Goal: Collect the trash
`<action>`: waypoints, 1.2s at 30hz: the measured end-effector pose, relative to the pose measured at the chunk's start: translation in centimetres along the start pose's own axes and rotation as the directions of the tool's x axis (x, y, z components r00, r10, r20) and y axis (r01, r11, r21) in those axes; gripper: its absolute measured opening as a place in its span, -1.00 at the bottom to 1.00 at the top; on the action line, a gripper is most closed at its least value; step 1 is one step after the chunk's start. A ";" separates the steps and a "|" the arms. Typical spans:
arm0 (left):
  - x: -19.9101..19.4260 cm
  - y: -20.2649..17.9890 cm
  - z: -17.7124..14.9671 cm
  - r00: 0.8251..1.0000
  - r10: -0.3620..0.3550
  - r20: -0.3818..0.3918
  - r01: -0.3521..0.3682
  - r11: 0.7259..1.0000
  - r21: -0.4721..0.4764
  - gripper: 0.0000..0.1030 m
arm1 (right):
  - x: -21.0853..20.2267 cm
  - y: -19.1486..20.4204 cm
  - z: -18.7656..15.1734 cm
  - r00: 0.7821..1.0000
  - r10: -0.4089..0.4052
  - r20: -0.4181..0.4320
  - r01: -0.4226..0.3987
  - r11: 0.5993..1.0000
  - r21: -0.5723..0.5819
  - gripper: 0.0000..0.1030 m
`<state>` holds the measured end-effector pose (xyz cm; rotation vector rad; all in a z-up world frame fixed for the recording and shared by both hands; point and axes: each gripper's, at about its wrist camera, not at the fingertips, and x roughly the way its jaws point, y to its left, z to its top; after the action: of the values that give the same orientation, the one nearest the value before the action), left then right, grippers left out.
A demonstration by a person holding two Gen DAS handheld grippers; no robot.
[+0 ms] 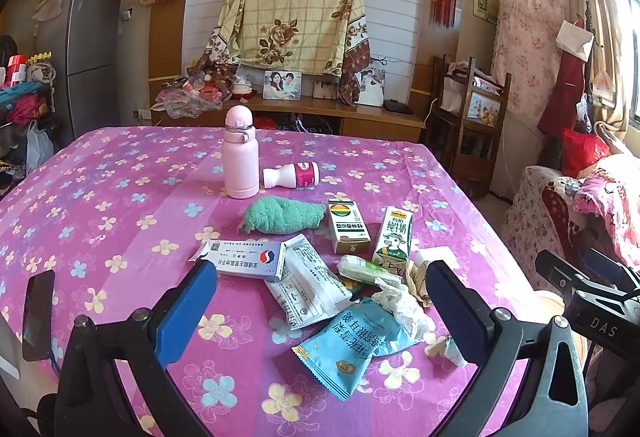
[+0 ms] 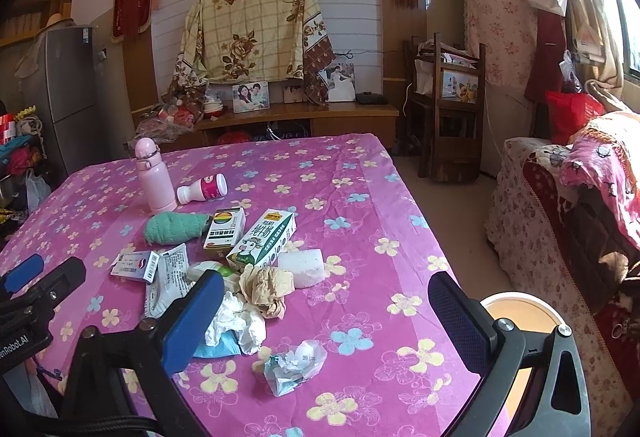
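Trash lies on a pink flowered tablecloth [image 1: 100, 197]. In the left wrist view: a blue snack wrapper [image 1: 344, 353], a white pouch [image 1: 308, 285], a medicine box [image 1: 244, 259], white tissue [image 1: 404, 309], a milk carton [image 1: 394, 237], a green and yellow box [image 1: 347, 231]. My left gripper [image 1: 320, 309] is open above the wrappers. In the right wrist view: crumpled brown paper [image 2: 266, 287], white tissue [image 2: 236, 321], a clear crumpled wrapper [image 2: 294, 365], a white foam block [image 2: 302, 267], the milk carton [image 2: 264, 239]. My right gripper [image 2: 326, 317] is open, empty, above the cloth.
A pink flask [image 1: 240, 153] stands upright beside a lying white and pink bottle [image 1: 292, 175] and a green cloth [image 1: 280, 215]. A phone [image 1: 38, 313] lies at the left edge. A round bin [image 2: 520, 317] stands right of the table, beside a sofa [image 2: 568, 205].
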<state>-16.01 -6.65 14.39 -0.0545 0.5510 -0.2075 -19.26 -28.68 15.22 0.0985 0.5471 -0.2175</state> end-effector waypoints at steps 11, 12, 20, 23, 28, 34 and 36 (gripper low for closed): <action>-0.2 -0.3 0.0 1.000 -0.004 0.003 0.004 1.000 0.007 1.00 | -0.1 -0.1 0.1 1.000 -0.007 0.009 0.007 1.000 0.004 1.00; -0.2 -0.3 0.0 1.000 -0.004 0.004 0.004 1.000 0.007 1.00 | -0.1 -0.1 0.2 1.000 -0.008 0.008 0.008 1.000 0.005 1.00; -0.6 -0.6 0.1 1.000 -0.002 0.027 0.002 1.000 0.015 1.00 | -0.4 -0.4 0.4 1.000 -0.008 0.019 0.008 1.000 0.011 1.00; -0.8 -0.7 0.2 0.999 -0.005 0.036 0.004 1.000 0.016 1.00 | -0.4 -0.4 0.4 1.000 -0.007 0.018 0.007 1.000 0.012 1.00; -0.8 -0.6 0.2 0.999 -0.007 0.037 0.006 1.000 0.015 1.00 | -0.5 -0.4 0.5 1.000 -0.007 0.018 0.007 1.000 0.012 1.00; -0.8 -0.6 0.2 0.999 -0.008 0.036 0.007 1.000 0.015 1.00 | -0.6 -0.4 0.5 1.000 -0.010 0.025 0.010 1.000 0.008 1.00; -0.8 -0.7 0.2 0.999 -0.007 0.036 0.007 1.000 0.015 1.00 | -0.6 -0.4 0.5 1.000 -0.011 0.026 0.011 1.000 0.006 1.00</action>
<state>-16.69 -7.13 15.03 -0.0458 0.5132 -0.2168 -19.59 -29.05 15.99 0.0983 0.5217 -0.2308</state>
